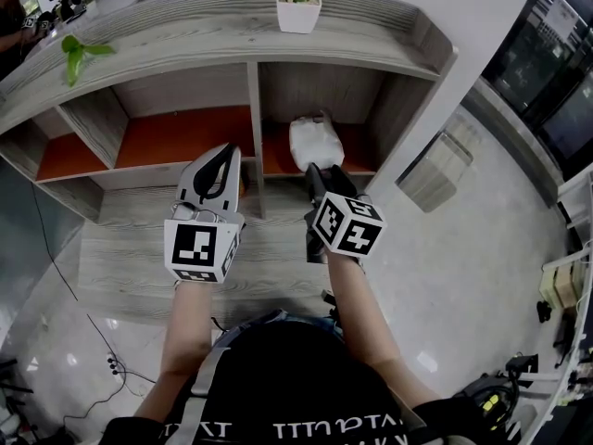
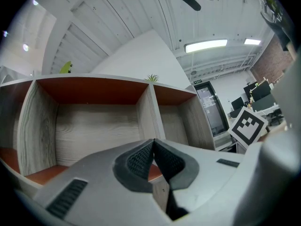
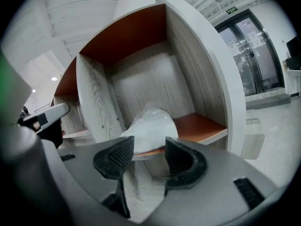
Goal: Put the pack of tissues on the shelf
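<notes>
The pack of tissues (image 1: 315, 141), white and in clear wrap, lies on the orange floor of the shelf's (image 1: 361, 156) lower right compartment. In the right gripper view the pack (image 3: 149, 127) rests near the compartment's front edge, just beyond the jaws. My right gripper (image 1: 321, 178) hovers in front of it, open, with nothing between its pads (image 3: 175, 155). My left gripper (image 1: 221, 157) is held beside it, before the middle divider. Its jaws are shut on nothing, and in the left gripper view the tips (image 2: 154, 146) meet.
A potted plant (image 1: 298, 3) stands on the shelf top, with a leafy green plant (image 1: 79, 54) farther left. A wooden divider (image 1: 255, 128) splits the two lower compartments. Cables and a power strip (image 1: 111, 362) lie on the floor at the left. Glass doors (image 3: 254, 46) stand to the right.
</notes>
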`<state>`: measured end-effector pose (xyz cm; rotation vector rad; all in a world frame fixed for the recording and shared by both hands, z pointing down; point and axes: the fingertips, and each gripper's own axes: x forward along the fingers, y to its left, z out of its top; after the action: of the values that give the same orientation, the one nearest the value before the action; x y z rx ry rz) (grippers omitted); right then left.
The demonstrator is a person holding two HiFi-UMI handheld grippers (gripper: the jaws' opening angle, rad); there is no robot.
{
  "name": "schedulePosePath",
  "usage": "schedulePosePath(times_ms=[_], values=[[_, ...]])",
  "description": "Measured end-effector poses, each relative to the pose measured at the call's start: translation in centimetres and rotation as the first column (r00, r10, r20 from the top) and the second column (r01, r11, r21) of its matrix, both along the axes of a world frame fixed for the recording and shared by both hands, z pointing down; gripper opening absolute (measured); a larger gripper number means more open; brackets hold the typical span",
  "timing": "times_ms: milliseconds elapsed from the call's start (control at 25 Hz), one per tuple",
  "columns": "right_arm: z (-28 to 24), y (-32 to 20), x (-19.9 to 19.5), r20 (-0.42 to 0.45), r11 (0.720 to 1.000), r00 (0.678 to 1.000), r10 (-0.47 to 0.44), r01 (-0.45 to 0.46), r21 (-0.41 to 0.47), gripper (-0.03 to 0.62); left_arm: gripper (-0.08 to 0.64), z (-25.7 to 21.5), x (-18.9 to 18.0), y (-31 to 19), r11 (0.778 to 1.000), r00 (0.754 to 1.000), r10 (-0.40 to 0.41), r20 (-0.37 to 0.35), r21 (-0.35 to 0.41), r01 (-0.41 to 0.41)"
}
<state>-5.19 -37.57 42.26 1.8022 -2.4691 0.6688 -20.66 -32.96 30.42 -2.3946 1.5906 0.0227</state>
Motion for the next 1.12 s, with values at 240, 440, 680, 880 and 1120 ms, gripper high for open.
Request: schedulePosePath(times_ms=[240,440,680,880,1120], values=[[-0.4,0.6,0.5,-0.023,1.0,1.0,0.016,-0.016,0.01,0.215,0.012,0.0,0.5,0.1,1.0,1.0,0.026,-0.01,-0.001,-0.026],[-0.9,1.7,1.0,-0.037,0.999,0.999,0.035,-0.034,0.024,0.212,0.012,0.2,1.1,0.5,0.998,0.998,0.062,-0.018,-0.004,-0.062],[-3.0,3.5,1.4,-0.095,0.994,0.994,0.06,-0.052,0.091,0.186,0.012,0.1,1.3,1.4,0.994,0.994,0.111,-0.026,0.0,-0.111],[-5.0,6.0,1.4,-0.166,0.985,0.982,0.092,-0.066,0.159,0.117,0.012,-0.1,1.2,2.5,0.988,0.987,0.157,-0.037,0.007,-0.157],[-7.0,9.4,1.2,-0.206,0.969,0.969,0.137,-0.088,0.231,0.017,0.012,-0.8,0.7,4.2,0.978,0.978,0.206,-0.041,0.023,-0.205]])
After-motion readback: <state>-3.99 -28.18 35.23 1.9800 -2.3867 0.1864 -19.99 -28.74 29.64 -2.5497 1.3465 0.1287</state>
